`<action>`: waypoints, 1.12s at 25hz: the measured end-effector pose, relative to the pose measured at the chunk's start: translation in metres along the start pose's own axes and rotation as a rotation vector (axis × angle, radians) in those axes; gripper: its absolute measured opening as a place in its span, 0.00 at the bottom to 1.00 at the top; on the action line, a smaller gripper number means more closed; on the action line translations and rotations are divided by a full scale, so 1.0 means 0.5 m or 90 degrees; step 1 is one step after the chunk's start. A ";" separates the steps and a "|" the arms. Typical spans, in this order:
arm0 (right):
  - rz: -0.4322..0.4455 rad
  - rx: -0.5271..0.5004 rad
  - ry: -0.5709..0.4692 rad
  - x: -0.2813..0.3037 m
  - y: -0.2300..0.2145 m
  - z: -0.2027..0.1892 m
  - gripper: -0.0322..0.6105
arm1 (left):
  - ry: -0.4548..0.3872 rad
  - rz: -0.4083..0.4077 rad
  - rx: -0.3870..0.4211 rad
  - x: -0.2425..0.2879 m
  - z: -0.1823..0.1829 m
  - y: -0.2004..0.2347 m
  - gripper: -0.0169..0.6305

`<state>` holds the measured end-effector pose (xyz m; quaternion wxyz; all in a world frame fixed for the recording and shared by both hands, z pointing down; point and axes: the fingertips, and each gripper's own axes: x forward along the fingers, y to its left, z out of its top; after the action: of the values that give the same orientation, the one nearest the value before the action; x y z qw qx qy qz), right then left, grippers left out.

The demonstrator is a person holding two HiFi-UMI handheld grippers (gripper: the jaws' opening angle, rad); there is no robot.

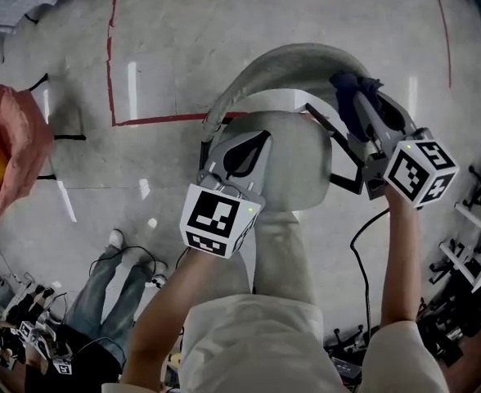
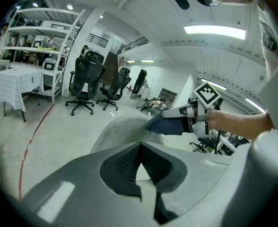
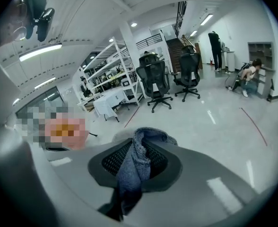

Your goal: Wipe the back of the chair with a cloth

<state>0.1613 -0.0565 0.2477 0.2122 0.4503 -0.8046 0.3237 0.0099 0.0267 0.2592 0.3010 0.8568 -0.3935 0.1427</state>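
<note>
I look down on a grey chair. Its curved back [image 1: 294, 56] lies beyond the seat [image 1: 302, 166]. My right gripper [image 1: 355, 95] is shut on a dark blue cloth [image 1: 344, 87], which touches the right end of the back's top edge. The right gripper view shows the cloth [image 3: 134, 167] bunched between the pads and hanging down. My left gripper [image 1: 261, 139] hovers over the seat's left part, its jaws together and holding nothing. From the left gripper view, the cloth [image 2: 169, 124] rests on the chair back [image 2: 120, 129] under the right gripper [image 2: 179, 111].
A person's legs in jeans [image 1: 114, 293] stand at the lower left among cables. An orange-pink bag [image 1: 7, 154] lies at the left. Red tape [image 1: 110, 56] marks the floor. Black gear [image 1: 469, 285] crowds the right. Office chairs [image 2: 84, 82] and a white table [image 2: 11, 86] stand further off.
</note>
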 end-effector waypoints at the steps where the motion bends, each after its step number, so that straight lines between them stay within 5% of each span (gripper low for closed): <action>1: -0.008 0.002 0.001 -0.006 -0.017 0.002 0.17 | -0.001 -0.003 0.003 0.005 0.005 -0.007 0.03; 11: -0.018 -0.018 0.011 0.029 -0.092 0.031 0.17 | 0.000 -0.012 0.007 0.055 0.034 -0.040 0.03; 28: 0.105 -0.064 0.036 0.177 0.081 0.075 0.17 | -0.016 0.030 -0.023 0.017 0.047 0.043 0.03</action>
<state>0.0799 -0.1196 0.2643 0.2299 0.3619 -0.8480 0.3116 -0.0006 -0.0040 0.2539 0.3082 0.8433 -0.4200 0.1319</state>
